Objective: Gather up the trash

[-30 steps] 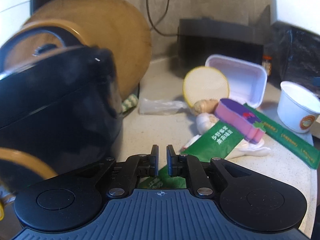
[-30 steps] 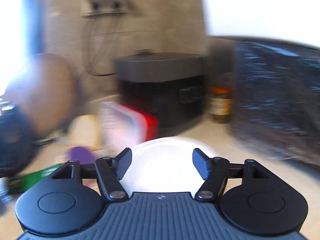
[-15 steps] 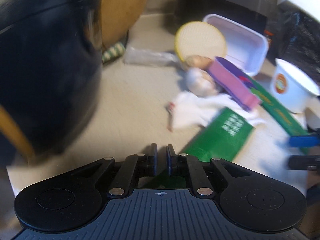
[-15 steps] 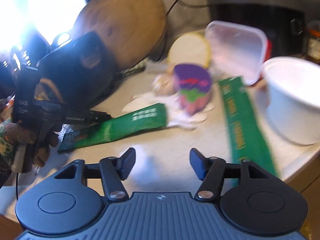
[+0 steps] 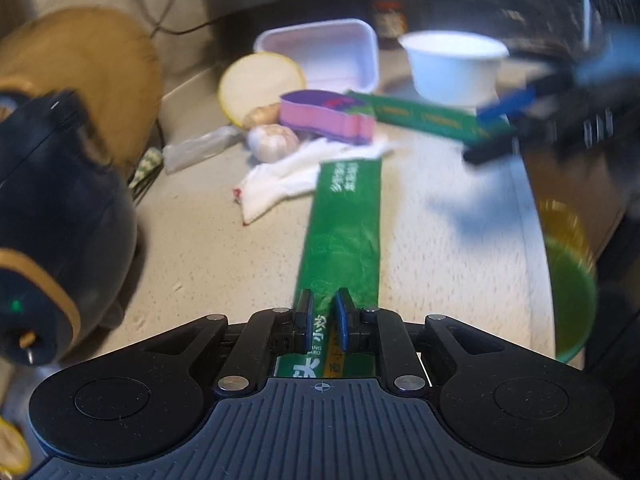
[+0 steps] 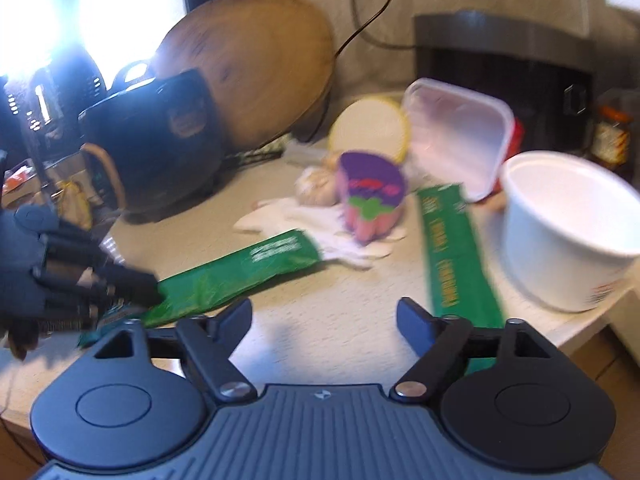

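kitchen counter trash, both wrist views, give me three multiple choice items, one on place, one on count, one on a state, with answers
1. Where does the purple and pink box rest?
A. on the white tissue
B. inside the white cup
C. on the wooden board

2. How many long green wrappers lie on the counter?
A. one
B. two
C. four

3. How do the jaws of the right gripper stand?
A. clamped on the cup
B. wide apart and empty
C. shut on a wrapper

Answers:
1. A, the white tissue spreads out from under the box.
2. B, the near green wrapper and the far green wrapper are the only two.
3. B, only bare counter shows between them while they are opening.
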The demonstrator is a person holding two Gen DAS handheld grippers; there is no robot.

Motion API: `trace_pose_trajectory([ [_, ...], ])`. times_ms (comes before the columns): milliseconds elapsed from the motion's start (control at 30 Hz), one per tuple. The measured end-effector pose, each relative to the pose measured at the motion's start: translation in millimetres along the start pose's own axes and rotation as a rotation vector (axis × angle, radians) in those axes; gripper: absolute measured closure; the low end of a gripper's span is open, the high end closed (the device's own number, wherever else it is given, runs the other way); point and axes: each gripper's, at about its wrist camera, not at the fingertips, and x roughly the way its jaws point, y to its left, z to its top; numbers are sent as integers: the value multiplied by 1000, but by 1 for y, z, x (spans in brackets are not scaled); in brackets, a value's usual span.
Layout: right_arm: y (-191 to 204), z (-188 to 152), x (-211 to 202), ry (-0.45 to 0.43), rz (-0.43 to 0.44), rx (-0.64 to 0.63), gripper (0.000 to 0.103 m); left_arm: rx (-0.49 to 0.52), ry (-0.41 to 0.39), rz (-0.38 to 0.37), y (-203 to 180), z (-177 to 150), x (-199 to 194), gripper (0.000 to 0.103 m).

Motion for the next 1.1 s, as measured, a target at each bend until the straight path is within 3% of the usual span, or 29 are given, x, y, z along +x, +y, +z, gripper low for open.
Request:
trace_pose_trajectory([
  [67,-7,2,-7,-10,-43,-3,14,48,5,4,-6,-3,-1,75],
  [167,-19,4,-19,-15,-81,23,7,102,14,-3,-16,-1,1,67],
  [233,-29,5,-27,-30,-96,81,0,99,6,-24,-17,-1,0,66],
  [400,-45,4,-41,-24,-116,174,0,58,-4,-54,-12,4,6,59],
  [600,-59,10,-62,-98,-189,79,0,74,-31,19,-11,4,12,59],
  [833,-91,20,-69,-166,-344,75,0,-65,-48,55,14,6,22,57],
  [933,-104,23,-64,-166,-334,118,0,-103,-22,57,24,12,28,57],
  [1100,-113,27,-47,-166,-326,149,0,-220,17,-34,48,21,39,57],
])
